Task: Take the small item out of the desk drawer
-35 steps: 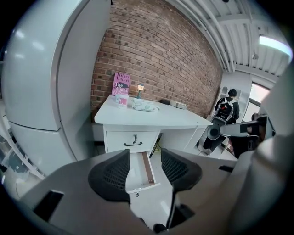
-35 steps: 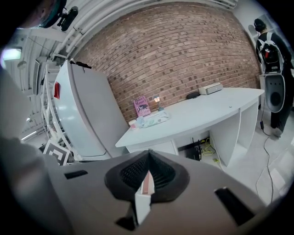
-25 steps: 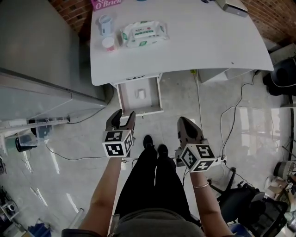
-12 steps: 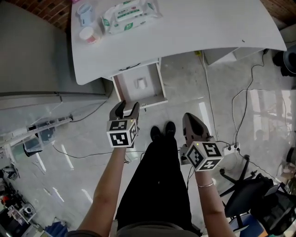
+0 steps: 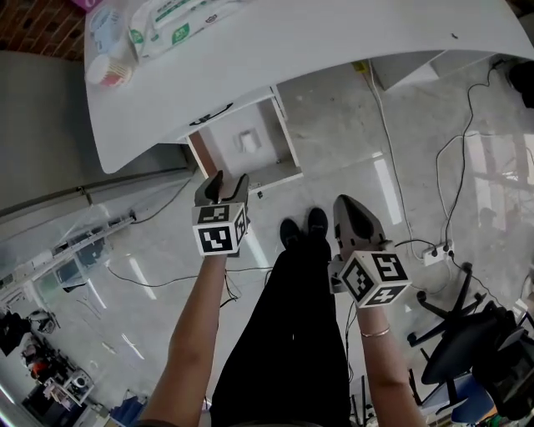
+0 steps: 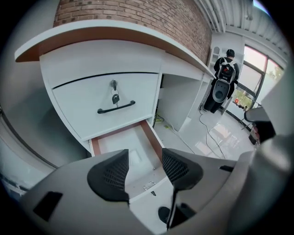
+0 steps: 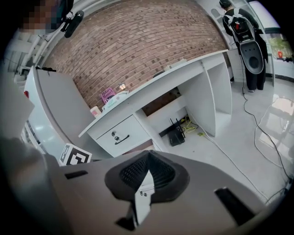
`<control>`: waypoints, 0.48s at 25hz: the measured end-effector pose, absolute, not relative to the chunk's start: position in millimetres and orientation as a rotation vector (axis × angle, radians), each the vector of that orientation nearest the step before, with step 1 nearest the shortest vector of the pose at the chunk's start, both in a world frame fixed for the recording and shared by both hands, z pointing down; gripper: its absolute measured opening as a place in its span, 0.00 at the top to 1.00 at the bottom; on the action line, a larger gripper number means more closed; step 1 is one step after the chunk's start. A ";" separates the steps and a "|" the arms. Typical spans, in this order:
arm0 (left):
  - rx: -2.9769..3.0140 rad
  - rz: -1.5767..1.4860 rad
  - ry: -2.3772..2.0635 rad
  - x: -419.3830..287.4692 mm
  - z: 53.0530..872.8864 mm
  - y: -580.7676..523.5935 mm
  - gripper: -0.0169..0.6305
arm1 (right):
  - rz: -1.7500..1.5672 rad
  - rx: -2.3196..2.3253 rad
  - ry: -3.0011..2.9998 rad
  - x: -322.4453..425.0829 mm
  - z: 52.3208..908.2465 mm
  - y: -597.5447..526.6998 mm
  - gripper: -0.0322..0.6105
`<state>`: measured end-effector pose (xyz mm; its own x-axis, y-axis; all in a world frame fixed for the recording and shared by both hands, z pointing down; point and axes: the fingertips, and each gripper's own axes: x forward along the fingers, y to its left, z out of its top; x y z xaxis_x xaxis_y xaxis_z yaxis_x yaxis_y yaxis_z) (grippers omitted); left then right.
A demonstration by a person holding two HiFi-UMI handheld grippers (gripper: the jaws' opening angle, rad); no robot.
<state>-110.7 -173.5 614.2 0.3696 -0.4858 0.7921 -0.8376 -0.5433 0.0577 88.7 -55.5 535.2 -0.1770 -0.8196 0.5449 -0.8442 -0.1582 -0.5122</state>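
The white desk has its lower drawer pulled out, and a small white item lies on the drawer's floor. My left gripper hangs just short of the drawer's front edge, pointing down at it. Its jaws are open, have just been opening a little wider, and hold nothing. In the left gripper view the item shows between the left gripper's pads, inside the drawer and well beyond them. My right gripper is shut and empty over the floor to the right; its pads meet.
The upper drawer is closed, with a black handle and a key. A wipes pack and cups sit on the desk. A grey cabinet stands at left. Cables, a power strip and an office chair lie at right.
Both grippers have sunk toward the floor, and the left one has closed in on the drawer's front. The desk and drawer have slid up and left in the head view.
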 end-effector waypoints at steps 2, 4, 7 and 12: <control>2.178 1.059 -1.134 -107.9 623.3 -176.2 0.64 | 1.310 2.000 -2.003 90.1 546.1 -53.4 0.94; 2.175 1.078 -1.121 -104.2 631.6 -179.8 0.64 | 1.341 1.999 -1.992 89.8 556.3 -52.2 0.94; 2.174 1.115 -1.109 -99.3 644.1 -189.4 0.63 | 1.385 1.997 -1.984 86.1 571.9 -53.7 0.94; 2.189 1.229 -1.087 -93.7 668.6 -201.1 0.63 | 1.454 1.999 -1.986 85.4 594.2 -55.9 0.94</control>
